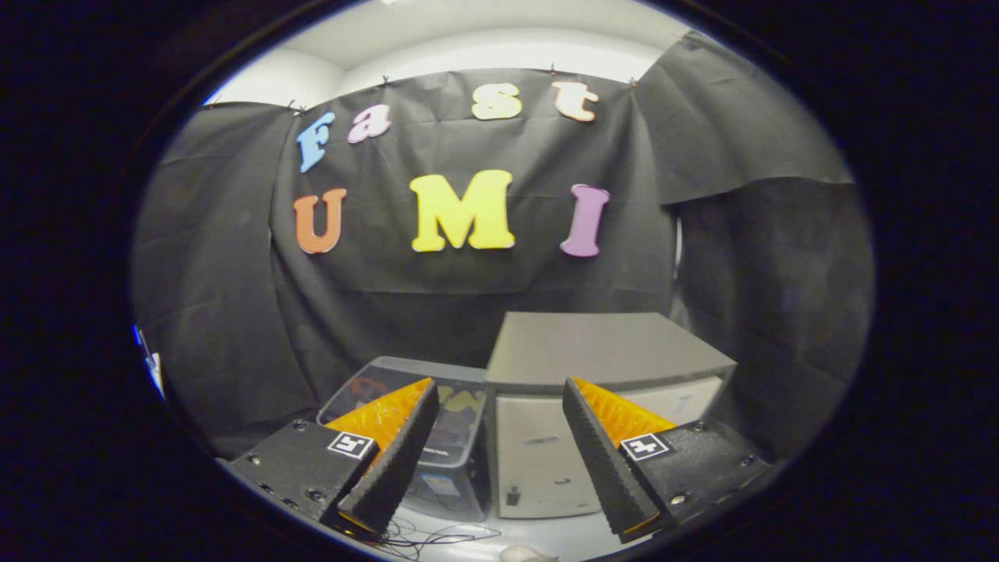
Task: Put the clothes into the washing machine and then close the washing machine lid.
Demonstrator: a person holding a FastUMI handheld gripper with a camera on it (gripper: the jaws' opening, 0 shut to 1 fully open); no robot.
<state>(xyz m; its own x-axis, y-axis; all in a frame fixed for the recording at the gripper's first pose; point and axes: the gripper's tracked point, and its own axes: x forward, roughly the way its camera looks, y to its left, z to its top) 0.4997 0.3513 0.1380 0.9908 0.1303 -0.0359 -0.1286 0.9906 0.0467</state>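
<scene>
The washing machine (pixel 601 406) stands beyond the fingers at about one o'clock, a pale boxy cabinet under a flat grey lid (pixel 601 347) lying shut and level; its long axis runs crosswise, front facing the gripper. A clear bin (pixel 449 437) touches its side at eleven o'clock. The gripper (pixel 499 460) hangs with fingers wide apart, gripping nothing.

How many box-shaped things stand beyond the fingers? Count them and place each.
2. A grey washing machine just beyond the open gripper, lid down; a clear bin touching its side, behind one finger.
</scene>
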